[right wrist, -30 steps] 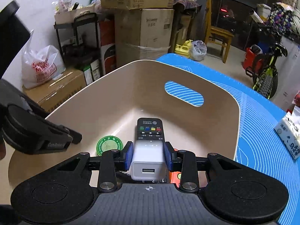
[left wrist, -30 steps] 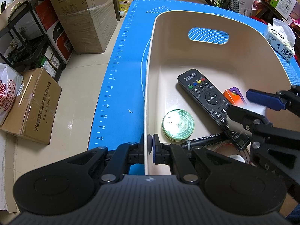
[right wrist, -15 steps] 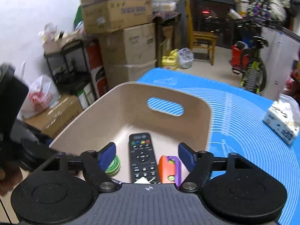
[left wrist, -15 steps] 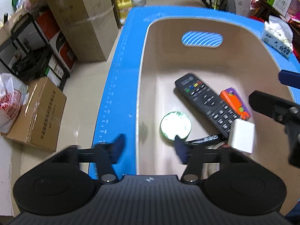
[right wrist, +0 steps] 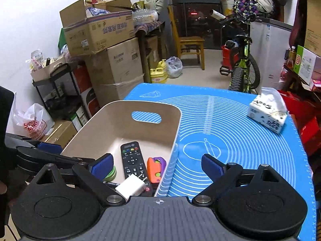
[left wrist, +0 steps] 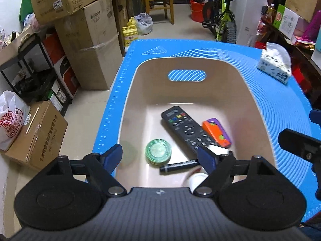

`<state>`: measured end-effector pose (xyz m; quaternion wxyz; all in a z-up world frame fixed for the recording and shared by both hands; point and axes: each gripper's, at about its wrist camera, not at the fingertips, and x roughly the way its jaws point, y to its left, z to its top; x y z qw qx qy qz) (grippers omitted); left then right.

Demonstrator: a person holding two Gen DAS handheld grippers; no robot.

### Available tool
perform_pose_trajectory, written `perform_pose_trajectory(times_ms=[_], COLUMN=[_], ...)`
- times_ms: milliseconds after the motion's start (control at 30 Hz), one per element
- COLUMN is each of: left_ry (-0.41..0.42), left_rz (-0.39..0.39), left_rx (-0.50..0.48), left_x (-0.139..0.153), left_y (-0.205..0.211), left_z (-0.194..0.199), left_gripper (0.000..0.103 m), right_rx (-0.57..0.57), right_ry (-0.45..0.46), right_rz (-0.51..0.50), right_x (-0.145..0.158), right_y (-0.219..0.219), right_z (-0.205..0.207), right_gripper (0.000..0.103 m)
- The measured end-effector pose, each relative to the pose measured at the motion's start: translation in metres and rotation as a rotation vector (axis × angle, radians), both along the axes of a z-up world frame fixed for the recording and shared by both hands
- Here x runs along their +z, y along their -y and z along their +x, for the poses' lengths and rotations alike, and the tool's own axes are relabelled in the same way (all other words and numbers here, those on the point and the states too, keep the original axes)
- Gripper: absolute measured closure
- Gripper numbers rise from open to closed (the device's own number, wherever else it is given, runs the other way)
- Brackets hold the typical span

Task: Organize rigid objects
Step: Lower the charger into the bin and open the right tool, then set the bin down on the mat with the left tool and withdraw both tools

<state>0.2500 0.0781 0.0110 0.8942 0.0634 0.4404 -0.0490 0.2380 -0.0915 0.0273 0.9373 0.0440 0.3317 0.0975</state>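
Both our tools, left tool (left wrist: 159,155) and right tool (right wrist: 157,165), have just been opening and are empty, white charger (right wrist: 131,186) dropped in bin (right wrist: 124,104); lift clear without clipping the rim.

1 bin (left wrist: 128,92), 1 remote (left wrist: 186,130), 1 charger (right wrist: 131,186)

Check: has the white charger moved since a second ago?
Yes. The white charger has left the right gripper, whose jaws have just been opening, and now lies in the beige bin beside the remote.
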Motion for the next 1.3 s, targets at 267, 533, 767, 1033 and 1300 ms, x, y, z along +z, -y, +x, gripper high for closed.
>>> perform_pose_trajectory(times_ms=[267,533,767,1033,1300], left_ry=[0.049,0.089,0.125,0.154,0.176], left_rz=[0.007,0.025,0.033,0.027,0.001], left_rx=[0.027,0.048,0.057,0.063,0.078], left_x=[0.024,0.048,0.063,0.068,0.061], left_y=[0.013,0.024,0.037,0.053,0.061], left_z=[-0.037,-0.081,-0.119,-0.159,-0.195], left_gripper=[0.021,0.021,0.021,0.021,0.021], right_rx=[-0.018,-0.033,-0.062,-0.089,-0.097], right_ry=[0.031,0.061,0.083,0.091,0.088], right_rz=[-0.007,-0.003,-0.005,-0.015,-0.029], right_x=[0.023,0.045,0.059,0.062,0.056], right_y=[0.014,0.031,0.051,0.074,0.087], right_z=[-0.038,-0.079,-0.118,-0.160,-0.197], right_gripper=[0.008,0.008,0.007,0.007,0.007])
